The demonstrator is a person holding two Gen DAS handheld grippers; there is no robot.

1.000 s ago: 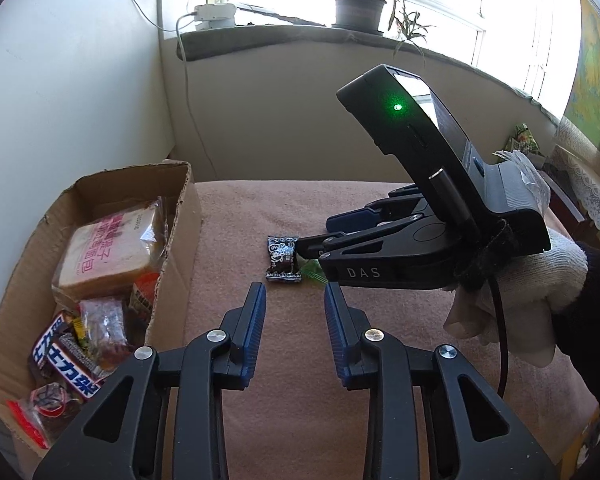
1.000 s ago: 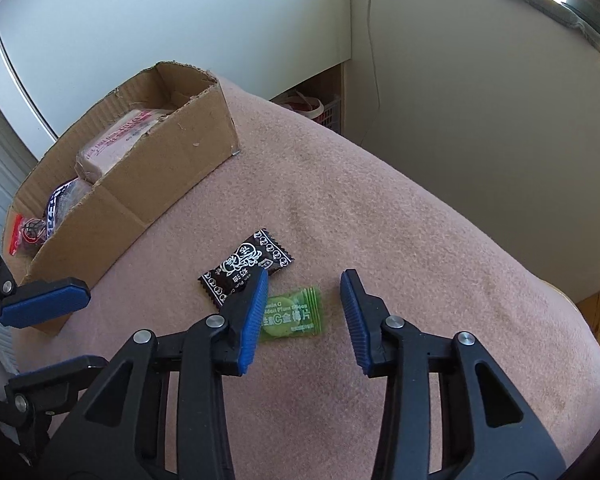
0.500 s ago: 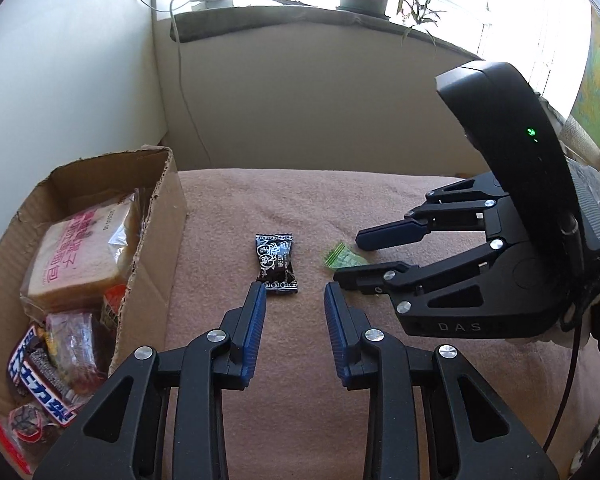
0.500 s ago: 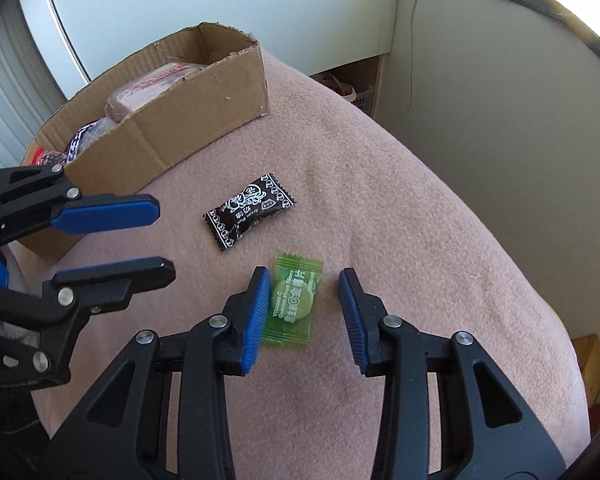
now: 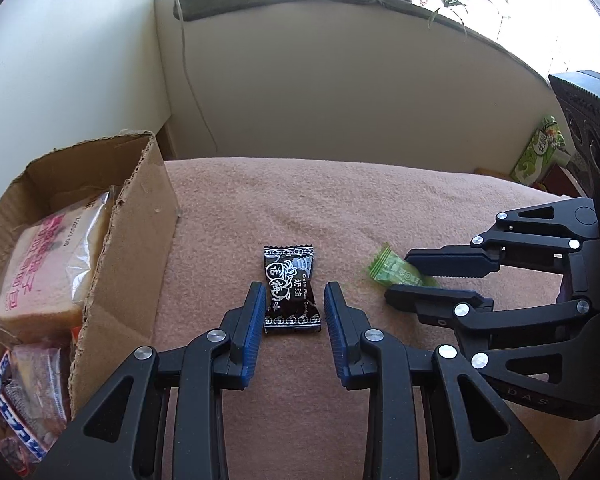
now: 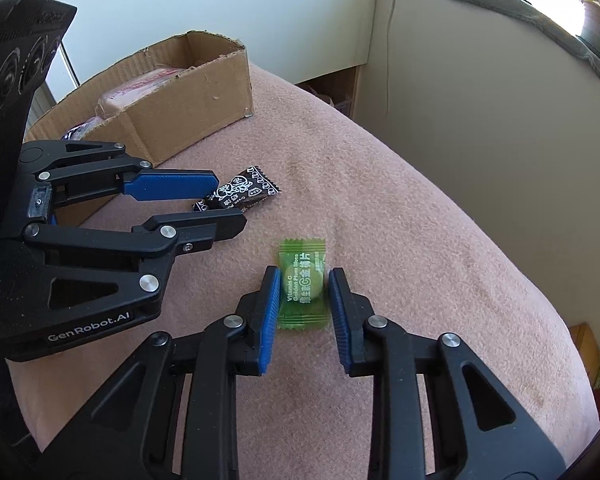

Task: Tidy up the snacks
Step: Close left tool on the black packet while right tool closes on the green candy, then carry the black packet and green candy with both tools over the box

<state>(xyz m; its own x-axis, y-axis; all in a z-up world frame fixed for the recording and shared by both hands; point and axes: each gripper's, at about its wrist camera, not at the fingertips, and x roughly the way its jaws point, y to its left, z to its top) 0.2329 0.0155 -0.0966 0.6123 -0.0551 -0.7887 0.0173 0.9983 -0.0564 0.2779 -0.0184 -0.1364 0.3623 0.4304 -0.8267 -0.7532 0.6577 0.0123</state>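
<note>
- Double pick lined up: the left gripper [image 5: 292, 300] has its fingers spread wide around the black plum candy [image 5: 291, 289], gripping nothing yet.
- The right gripper [image 6: 304, 292] likewise brackets the green plum candy [image 6: 302, 282], fingers parted, not pinching.
- Both candies lie flat on the pink blanket [image 6: 400, 200], beside the cardboard box [image 5: 140, 216] of snacks.
- Next, I reckon: squeeze both, lift, carry boxward.
</note>
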